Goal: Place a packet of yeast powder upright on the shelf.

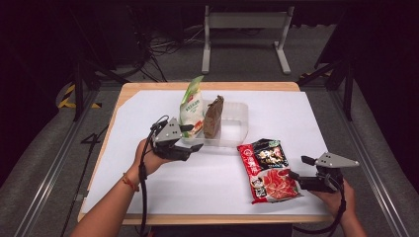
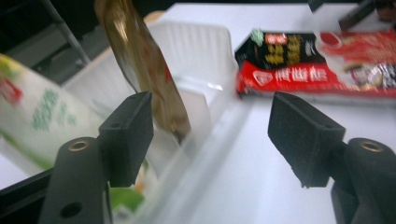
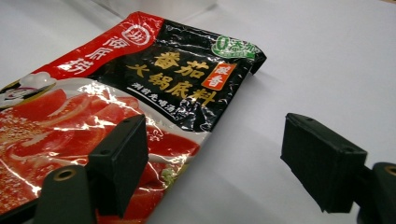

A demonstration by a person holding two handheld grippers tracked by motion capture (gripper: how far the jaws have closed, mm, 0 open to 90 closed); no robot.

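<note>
Right claw (image 1: pixel 296 168): jaws wide apart, holding nothing, level beside the red sachet's edge.
Red sachet (image 1: pixel 269 170): flat on the white sheet, near side of the clear tray (image 1: pixel 236 132), long axis running away from the person.
Nearer hand: right.
Left claw (image 1: pixel 194 137): parted, empty, at the tray's near-left corner.

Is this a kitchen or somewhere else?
Probably not a kitchen; it looks like a lab or studio for recording. The table has a white sheet on it, loose cables lie on the grey floor behind, and metal rails run alongside the table.
</note>
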